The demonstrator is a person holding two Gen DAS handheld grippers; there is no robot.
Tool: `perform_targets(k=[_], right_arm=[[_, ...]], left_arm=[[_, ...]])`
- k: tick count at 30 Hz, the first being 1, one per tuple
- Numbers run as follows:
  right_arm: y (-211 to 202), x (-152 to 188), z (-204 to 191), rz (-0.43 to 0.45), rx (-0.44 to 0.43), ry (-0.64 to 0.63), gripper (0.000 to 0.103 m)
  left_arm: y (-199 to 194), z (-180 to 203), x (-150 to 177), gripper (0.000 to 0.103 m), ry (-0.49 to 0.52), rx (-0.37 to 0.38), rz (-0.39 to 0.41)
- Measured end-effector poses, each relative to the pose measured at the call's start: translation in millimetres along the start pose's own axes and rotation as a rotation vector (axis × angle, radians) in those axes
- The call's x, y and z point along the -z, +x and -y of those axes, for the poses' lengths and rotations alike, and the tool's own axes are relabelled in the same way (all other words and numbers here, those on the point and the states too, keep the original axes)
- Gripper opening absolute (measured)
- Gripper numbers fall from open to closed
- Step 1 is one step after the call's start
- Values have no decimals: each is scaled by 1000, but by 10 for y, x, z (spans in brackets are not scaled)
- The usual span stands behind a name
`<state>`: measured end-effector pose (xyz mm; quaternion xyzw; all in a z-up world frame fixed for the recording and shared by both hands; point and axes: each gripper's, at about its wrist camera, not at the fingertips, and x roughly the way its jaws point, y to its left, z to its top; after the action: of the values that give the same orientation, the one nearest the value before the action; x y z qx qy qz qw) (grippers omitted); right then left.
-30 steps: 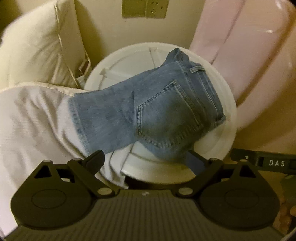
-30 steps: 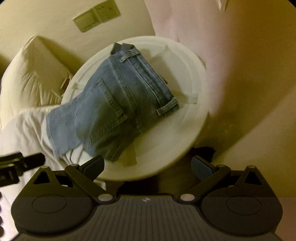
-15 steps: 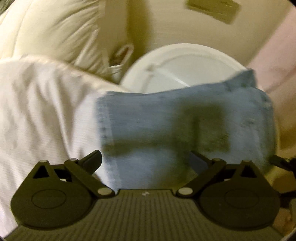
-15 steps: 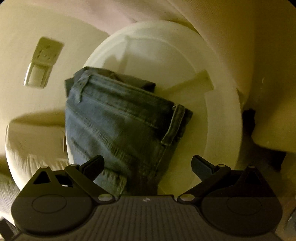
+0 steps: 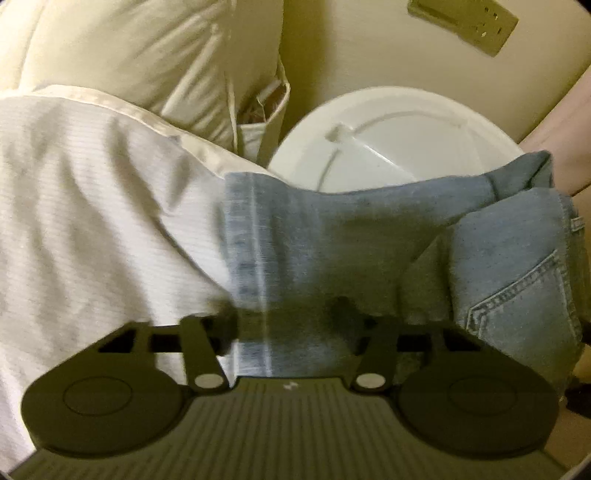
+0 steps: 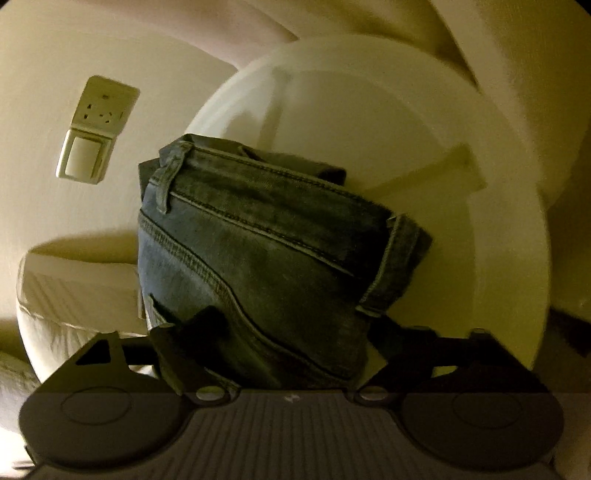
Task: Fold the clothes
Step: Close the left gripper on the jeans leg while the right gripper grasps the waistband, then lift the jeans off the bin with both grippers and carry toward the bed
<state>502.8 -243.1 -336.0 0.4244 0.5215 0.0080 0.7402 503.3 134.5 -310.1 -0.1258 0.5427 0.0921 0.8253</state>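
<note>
Folded blue jeans [image 5: 369, 240] lie across a round white table [image 5: 388, 129], and their leg end hangs onto the white bed sheet [image 5: 92, 221]. My left gripper [image 5: 284, 317] points steeply down at the hem end. Its jaws are closing with flat denim between them, and the pads do not visibly pinch it. In the right wrist view the waistband end of the jeans [image 6: 258, 258] fills the middle, on the same table [image 6: 406, 147]. My right gripper [image 6: 295, 328] straddles that end, jaws closing, one fingertip [image 6: 207, 325] over the denim.
A cream pillow [image 5: 129, 48] leans against the wall behind the sheet. A wall socket [image 5: 465, 26] sits above the table, also visible as the socket [image 6: 99, 129] at left. Pink fabric [image 5: 554, 147] hangs at the right. Bedding [image 6: 74, 295] lies left of the table.
Both grippers have come down close onto the jeans, the left to the hem end, the right to the waistband. Both pairs of jaws have narrowed from wide open.
</note>
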Motion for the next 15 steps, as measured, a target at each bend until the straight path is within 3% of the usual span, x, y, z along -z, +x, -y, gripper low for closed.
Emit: perform_targets(k=[3,6,9,10,11,13,15], right_arm=[[-171,37,-146,29,15,-116,67],[-264,55,-216,38,-28,-152,68],[-119,-9,-175,9,-73,-85,82],[-77,-24,-159,0,-82,-61,82],[-45,-36,-149,-3,-89,-43,82],[19,-60,-130,-10,-102,-7,72],[-77,-54,-279,10,-93,-109,60]], left_arm=[[-112,4,39,29,56,-6,51],[-46,15,57,60,69,45,32],[190,39,-21,61,53,45,-10],[232,38,-54,61,42,43,-14],[191,32,-63,57,38,36,-6],[94,18,-76,27,30,21,13],[-77,-18,-25,15,43,19,45]])
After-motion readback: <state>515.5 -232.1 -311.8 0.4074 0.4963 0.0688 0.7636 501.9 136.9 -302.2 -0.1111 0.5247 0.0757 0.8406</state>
